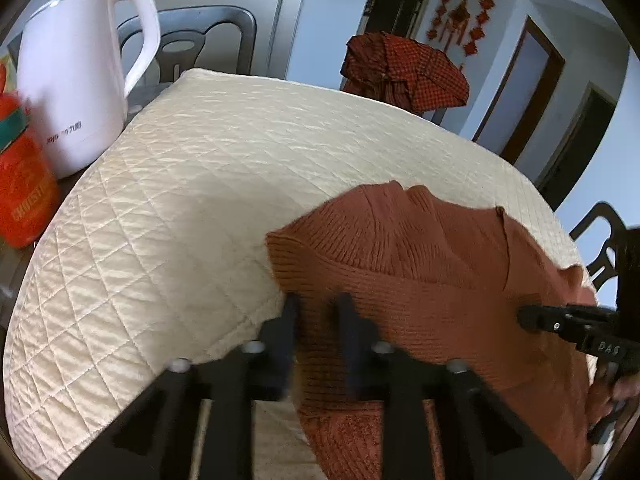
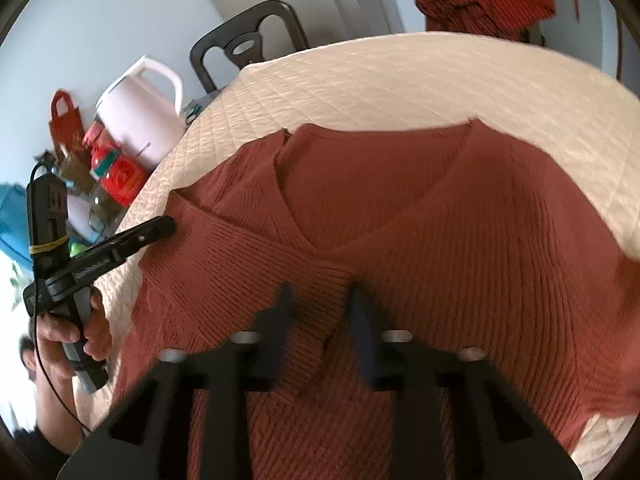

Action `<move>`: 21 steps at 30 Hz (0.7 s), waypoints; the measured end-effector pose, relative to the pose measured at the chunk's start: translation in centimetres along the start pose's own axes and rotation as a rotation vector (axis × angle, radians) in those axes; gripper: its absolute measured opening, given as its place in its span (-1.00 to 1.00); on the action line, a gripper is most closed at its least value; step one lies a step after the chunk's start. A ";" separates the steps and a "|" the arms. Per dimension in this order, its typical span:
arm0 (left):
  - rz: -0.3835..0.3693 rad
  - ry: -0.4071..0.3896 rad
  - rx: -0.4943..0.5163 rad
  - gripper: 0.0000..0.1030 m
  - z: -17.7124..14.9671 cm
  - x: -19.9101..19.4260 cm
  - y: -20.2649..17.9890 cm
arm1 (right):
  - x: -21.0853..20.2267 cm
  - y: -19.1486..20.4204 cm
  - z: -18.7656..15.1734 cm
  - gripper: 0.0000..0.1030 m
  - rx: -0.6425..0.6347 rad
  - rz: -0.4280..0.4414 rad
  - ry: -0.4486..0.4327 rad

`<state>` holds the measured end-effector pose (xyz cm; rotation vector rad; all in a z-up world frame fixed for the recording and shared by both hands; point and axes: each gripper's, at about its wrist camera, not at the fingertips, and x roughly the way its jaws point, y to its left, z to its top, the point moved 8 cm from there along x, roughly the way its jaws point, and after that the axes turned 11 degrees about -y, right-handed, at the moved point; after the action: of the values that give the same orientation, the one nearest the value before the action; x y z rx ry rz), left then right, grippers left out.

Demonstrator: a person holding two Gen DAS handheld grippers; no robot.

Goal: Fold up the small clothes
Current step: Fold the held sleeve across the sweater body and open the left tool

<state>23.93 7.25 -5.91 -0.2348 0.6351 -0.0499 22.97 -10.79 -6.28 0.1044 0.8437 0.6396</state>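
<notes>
- On the quilted bench (image 1: 168,216), seen from the left wrist, the rust knit sweater (image 1: 420,264) lies toward the near side, well apart from the white kettle (image 1: 76,80) at the far corner.
- The left gripper (image 1: 316,320) has its jaws closed on a fold of the sweater's near edge, the ribbed cloth bunched between them; I judge it holds there to carry that edge over.
- The right gripper (image 1: 560,320) reaches in from beyond the sweater, its tip pressed against the knit.
- A red checked garment (image 1: 404,68) hangs over a chair past the sweater, out of the way.

- From the right wrist, the sweater (image 2: 460,220) spreads across the bench (image 2: 400,80) with its V-neck facing up.
- The right gripper (image 2: 320,304) has its jaws clenched on a raised ribbed flap, likely a cuff or hem, lifted just clear of the body of the sweater.
- The left gripper (image 2: 160,228), in the person's hand (image 2: 76,328), grips the sweater's side edge nearest the kettle (image 2: 140,120); both pinches seem placed to fold together.
</notes>
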 end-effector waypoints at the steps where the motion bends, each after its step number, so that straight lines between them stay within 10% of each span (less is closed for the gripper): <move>1: -0.006 -0.006 -0.005 -0.78 0.1 -0.1 0.0 | 0.0 0.1 0.2 -0.93 -0.015 -0.004 -0.003; 7: -0.010 -0.101 -0.039 -0.79 1.6 -1.7 0.8 | -0.9 -0.2 4.3 -0.93 -0.030 -0.014 -0.121; 16: 0.053 -0.106 -0.048 -0.68 1.7 -2.4 1.6 | -0.3 -2.9 3.1 -0.81 0.013 -0.074 -0.065; 21: -0.053 -0.107 0.001 -0.68 1.5 -3.5 -1.5 | -1.4 -1.1 2.1 -0.81 -0.012 -0.020 -0.083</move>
<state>22.08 6.48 -2.34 -0.2518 0.5221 -0.0882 24.30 -12.10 -4.31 0.1111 0.7596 0.6173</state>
